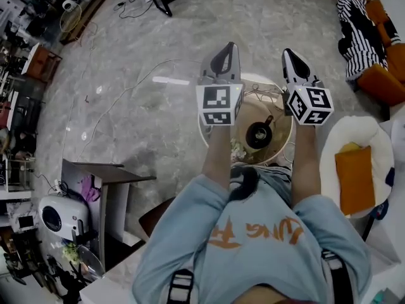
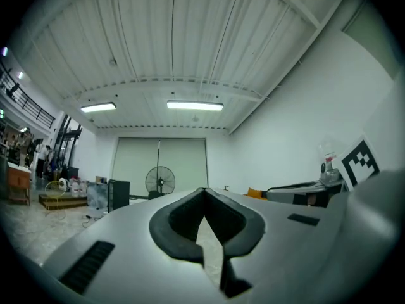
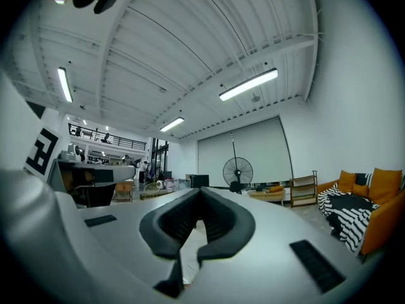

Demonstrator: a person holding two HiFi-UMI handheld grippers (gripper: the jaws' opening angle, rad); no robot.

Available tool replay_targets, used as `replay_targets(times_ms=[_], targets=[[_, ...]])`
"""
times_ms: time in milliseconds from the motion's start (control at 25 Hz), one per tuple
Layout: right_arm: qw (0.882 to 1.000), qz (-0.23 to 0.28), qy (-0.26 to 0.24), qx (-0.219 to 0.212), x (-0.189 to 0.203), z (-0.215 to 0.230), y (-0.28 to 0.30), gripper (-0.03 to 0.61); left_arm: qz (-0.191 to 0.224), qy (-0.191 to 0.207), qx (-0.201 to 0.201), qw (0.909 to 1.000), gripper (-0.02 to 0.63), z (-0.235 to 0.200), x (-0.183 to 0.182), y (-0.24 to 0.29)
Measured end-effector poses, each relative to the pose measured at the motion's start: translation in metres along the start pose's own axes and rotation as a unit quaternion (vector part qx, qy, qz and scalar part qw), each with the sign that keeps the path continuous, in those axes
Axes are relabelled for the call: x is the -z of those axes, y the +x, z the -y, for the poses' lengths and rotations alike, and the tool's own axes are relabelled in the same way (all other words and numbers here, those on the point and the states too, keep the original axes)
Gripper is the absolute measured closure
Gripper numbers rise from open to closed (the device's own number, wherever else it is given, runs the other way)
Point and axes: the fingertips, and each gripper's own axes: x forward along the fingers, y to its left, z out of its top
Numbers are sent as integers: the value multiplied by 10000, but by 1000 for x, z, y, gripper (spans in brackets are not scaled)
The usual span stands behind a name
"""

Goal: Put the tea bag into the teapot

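In the head view a dark teapot (image 1: 259,133) stands on a small round table (image 1: 276,106) in front of the person. A small pale thing (image 1: 238,149) lies near the table's near edge; I cannot tell whether it is the tea bag. Both grippers are held up high above the table, side by side, and point out at the room. My left gripper (image 1: 228,47) is shut, its pads meeting at the tip (image 2: 204,191) with nothing between them. My right gripper (image 1: 288,54) is shut and empty as well (image 3: 200,191). Neither gripper view shows the teapot or table.
A round white chair with an orange cushion (image 1: 355,173) stands to the right. An orange sofa with a striped throw (image 1: 364,30) is at the far right. A desk (image 1: 107,170) and a white appliance (image 1: 60,215) are at the left. Cables (image 1: 136,84) cross the floor.
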Motion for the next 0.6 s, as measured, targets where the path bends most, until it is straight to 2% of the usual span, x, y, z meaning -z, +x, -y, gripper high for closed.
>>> replay_targets(times_ms=[160,320,480,600], targets=[[9998,74,-162,14,-11,2,1,566,86,-78,-41,9999,589,-2,-2,2],[9997,17,-244,38,-14,8,1,566,200,-475,-36,9987,589,-5,-3,5],[9996,-66,-278,14,-10,9,1,566,174,-700,-114,9973,589,-10,7,4],[9993,-137,-335,-8,-10,7,1,566,67,-594,-165,9981,589,-12,12,5]])
